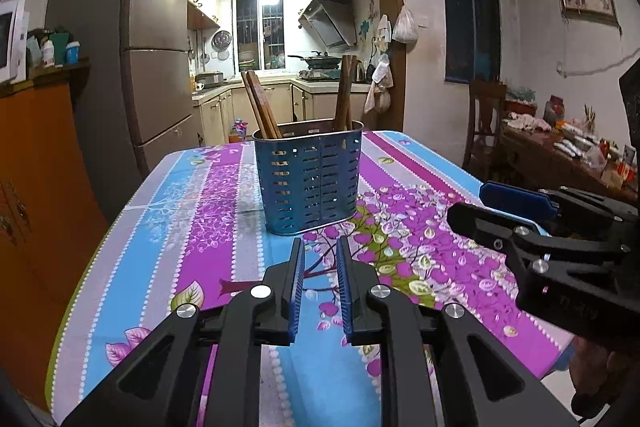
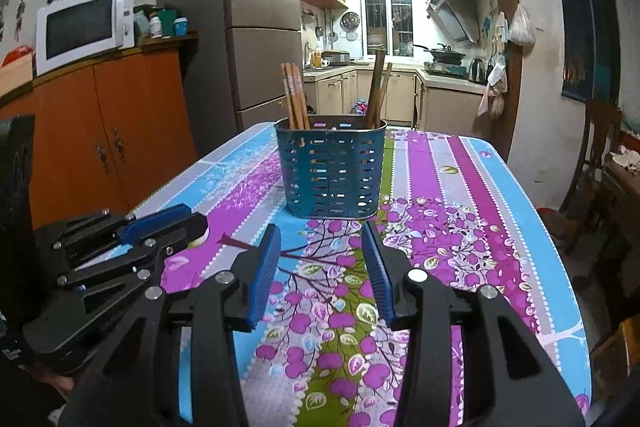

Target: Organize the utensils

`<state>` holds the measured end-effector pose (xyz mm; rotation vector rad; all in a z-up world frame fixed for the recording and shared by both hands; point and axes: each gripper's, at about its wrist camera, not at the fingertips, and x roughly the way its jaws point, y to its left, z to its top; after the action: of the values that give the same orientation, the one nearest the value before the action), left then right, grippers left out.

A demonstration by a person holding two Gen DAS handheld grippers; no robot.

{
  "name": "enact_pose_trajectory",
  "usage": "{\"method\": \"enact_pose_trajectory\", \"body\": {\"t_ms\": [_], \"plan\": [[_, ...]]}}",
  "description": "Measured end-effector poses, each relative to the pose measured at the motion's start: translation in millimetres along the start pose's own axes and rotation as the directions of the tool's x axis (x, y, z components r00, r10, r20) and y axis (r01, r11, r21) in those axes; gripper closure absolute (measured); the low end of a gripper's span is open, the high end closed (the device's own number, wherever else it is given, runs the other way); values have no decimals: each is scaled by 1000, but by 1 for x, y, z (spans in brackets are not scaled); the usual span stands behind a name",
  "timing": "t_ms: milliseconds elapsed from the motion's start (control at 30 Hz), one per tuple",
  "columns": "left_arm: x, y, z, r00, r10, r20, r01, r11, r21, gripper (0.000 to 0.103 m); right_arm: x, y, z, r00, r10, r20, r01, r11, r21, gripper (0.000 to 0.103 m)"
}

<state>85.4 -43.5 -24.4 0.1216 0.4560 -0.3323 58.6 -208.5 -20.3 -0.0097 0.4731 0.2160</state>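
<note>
Blue holder point(image 1: 308, 179) at 12 o'clock on table point(image 1: 200, 227), chopsticks point(image 1: 260, 107) upright inside. No loose utensils seen; task judged near done. Left gripper point(image 1: 320, 255) narrowly parted, right gripper point(image 2: 322, 247) wide, both empty.

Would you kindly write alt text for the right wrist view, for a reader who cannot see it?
A blue slotted utensil holder stands on a floral tablecloth, with wooden chopsticks upright in it. The open, empty right gripper points at it, the left gripper beside it at the left.
</note>
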Motion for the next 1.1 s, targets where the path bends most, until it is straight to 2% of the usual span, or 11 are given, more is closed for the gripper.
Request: {"method": "enact_pose_trajectory", "body": {"t_ms": [200, 400, 533, 733, 867, 1100], "plan": [[-10, -9, -10, 1000, 6, 0, -6, 1000, 14, 82, -11, 0, -17, 1000, 5, -3, -5, 1000, -11, 60], [-19, -8, -16, 999, 32, 6, -32, 1000, 0, 79, -23, -3, -29, 999, -33, 5, 33, 999, -5, 47], [-25, -5, -24, 997, 82, 8, -82, 997, -14, 74, -30, -5, -35, 997, -81, 13, 81, 997, 6, 35], [-32, -2, -31, 992, 130, -1, -130, 990, -54, 54, -37, -3, -38, 987, -153, 45, 152, 988, 15, 16], [-40, 1, -35, 987, 162, 7, -161, 984, -78, 33, -37, -3, -41, 979, -197, 51, 196, 980, 27, 11], [-55, 3, -36, 974, 221, 46, -215, 971, -106, 16, -34, -14, -47, 968, -251, 30, 249, 966, 64, 7]]}}
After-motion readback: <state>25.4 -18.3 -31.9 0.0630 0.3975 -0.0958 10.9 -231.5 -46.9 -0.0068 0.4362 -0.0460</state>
